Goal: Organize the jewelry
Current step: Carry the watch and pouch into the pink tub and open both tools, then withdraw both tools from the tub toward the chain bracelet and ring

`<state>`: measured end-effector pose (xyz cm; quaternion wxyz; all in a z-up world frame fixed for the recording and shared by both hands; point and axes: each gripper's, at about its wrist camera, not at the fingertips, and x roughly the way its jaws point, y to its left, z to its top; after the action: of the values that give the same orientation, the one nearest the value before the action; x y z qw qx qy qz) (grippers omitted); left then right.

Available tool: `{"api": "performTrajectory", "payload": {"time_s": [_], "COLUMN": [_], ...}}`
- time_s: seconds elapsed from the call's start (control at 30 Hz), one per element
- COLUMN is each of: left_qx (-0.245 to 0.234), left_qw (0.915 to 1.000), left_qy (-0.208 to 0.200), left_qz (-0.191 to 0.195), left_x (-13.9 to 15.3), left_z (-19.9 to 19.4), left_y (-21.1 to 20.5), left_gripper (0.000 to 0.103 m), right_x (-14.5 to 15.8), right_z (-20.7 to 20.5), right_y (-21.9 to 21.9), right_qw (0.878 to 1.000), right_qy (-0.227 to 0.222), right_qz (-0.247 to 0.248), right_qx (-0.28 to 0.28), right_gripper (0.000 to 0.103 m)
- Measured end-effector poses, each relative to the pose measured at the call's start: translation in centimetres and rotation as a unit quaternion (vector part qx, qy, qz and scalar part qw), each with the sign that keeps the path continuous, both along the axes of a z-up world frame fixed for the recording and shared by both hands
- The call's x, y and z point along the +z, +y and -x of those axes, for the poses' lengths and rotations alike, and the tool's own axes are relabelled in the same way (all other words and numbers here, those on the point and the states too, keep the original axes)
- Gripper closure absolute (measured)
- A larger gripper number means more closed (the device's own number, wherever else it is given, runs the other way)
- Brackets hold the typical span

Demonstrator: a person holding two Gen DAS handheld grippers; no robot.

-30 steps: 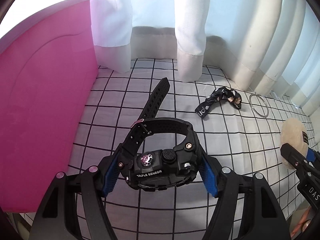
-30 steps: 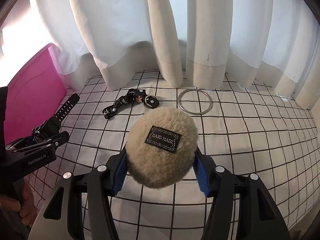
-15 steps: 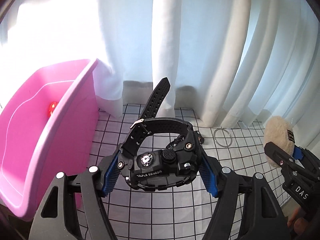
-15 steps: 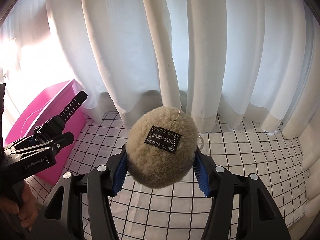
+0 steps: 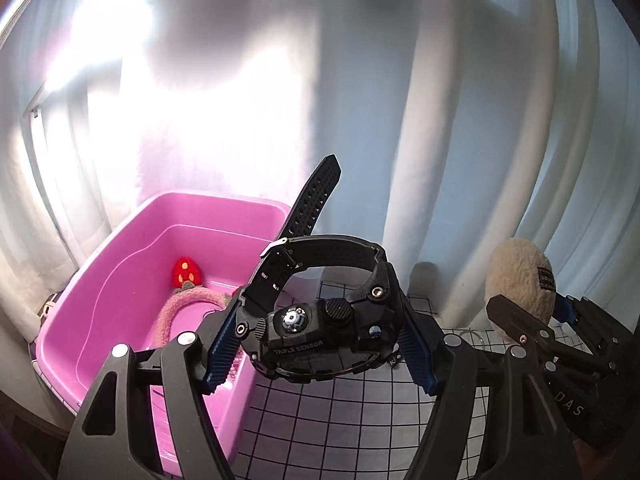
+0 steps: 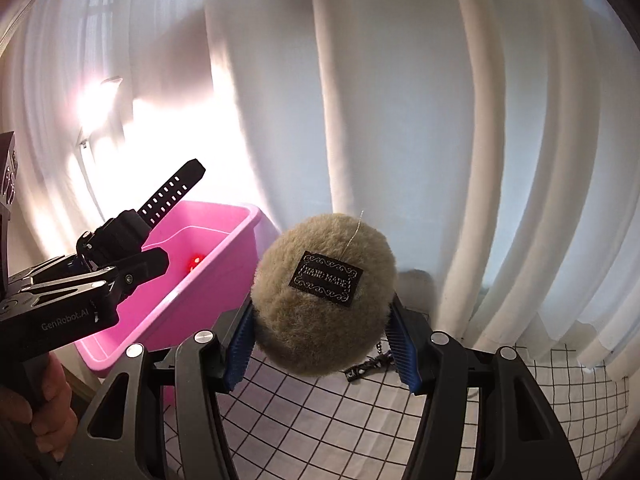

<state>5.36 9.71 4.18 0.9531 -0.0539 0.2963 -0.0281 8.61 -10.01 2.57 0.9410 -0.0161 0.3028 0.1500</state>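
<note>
My left gripper [image 5: 320, 354] is shut on a black digital watch [image 5: 316, 320], held in the air to the right of a pink bin [image 5: 132, 248]. The watch strap [image 5: 316, 196] sticks up. My right gripper [image 6: 322, 350] is shut on a beige fluffy pom-pom [image 6: 324, 300] with a black "hand made" label, also lifted above the table. The left gripper and the watch show in the right wrist view [image 6: 116, 256], in front of the pink bin [image 6: 224, 276]. The pom-pom shows in the left wrist view [image 5: 520, 276].
The bin holds a red strawberry charm [image 5: 186, 272] and a pink fluffy band [image 5: 180, 308]. A white cloth with a black grid [image 6: 320, 420] covers the table. A black patterned strap [image 6: 366, 368] lies on it. White curtains [image 6: 400, 120] hang behind.
Both grippers have risen from the table with their objects and swung left. The pink bin's inside has come into view.
</note>
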Motion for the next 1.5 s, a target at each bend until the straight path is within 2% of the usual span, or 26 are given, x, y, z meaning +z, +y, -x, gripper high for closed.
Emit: {"api": "performTrajectory", "payload": {"time_s": [0.23, 0.37, 0.53, 0.7, 1.0, 1.07, 1.13, 1.2, 1.5], "left_qx": [0.078, 0.113, 0.144, 0.147, 0.139, 0.148, 0.157, 0.159, 0.172], "left_qw": [0.9969, 0.9934, 0.9884, 0.9865, 0.9833, 0.9829, 0.9835, 0.9840, 0.9813], "left_qy": [0.001, 0.015, 0.047, 0.072, 0.113, 0.105, 0.086, 0.077, 0.081], "left_qz": [-0.010, -0.007, 0.000, 0.012, 0.031, 0.030, 0.026, 0.024, 0.031], "left_x": [-0.1, -0.9, -2.7, -4.4, -6.8, -6.7, -6.2, -5.8, -5.8], "left_z": [0.3, 0.1, 0.4, -0.2, -1.9, -1.7, -1.3, -1.2, -0.6], "left_y": [6.8, 10.3, 14.3, 16.0, 16.7, 17.0, 17.4, 17.7, 18.5], "left_gripper": [0.036, 0.036, 0.036, 0.036, 0.033, 0.019, 0.013, 0.012, 0.012], "right_x": [1.7, 1.6, 0.2, -1.9, -5.1, -5.5, -5.7, -5.8, -5.3], "right_z": [-2.6, -3.9, -5.4, -7.0, -9.6, -9.8, -9.9, -10.2, -9.8], "right_y": [8.3, 12.6, 17.6, 21.5, 24.0, 24.1, 24.0, 23.6, 23.2], "right_qw": [0.996, 0.991, 0.985, 0.979, 0.975, 0.975, 0.976, 0.977, 0.979], "right_qy": [-0.012, -0.006, 0.022, 0.051, 0.097, 0.102, 0.101, 0.101, 0.099], "right_qz": [-0.001, 0.002, 0.012, 0.034, 0.080, 0.095, 0.105, 0.106, 0.105], "right_qx": [0.091, 0.132, 0.172, 0.194, 0.181, 0.172, 0.164, 0.157, 0.146], "right_gripper": [0.046, 0.046, 0.046, 0.047, 0.045, 0.040, 0.035, 0.035, 0.035]}}
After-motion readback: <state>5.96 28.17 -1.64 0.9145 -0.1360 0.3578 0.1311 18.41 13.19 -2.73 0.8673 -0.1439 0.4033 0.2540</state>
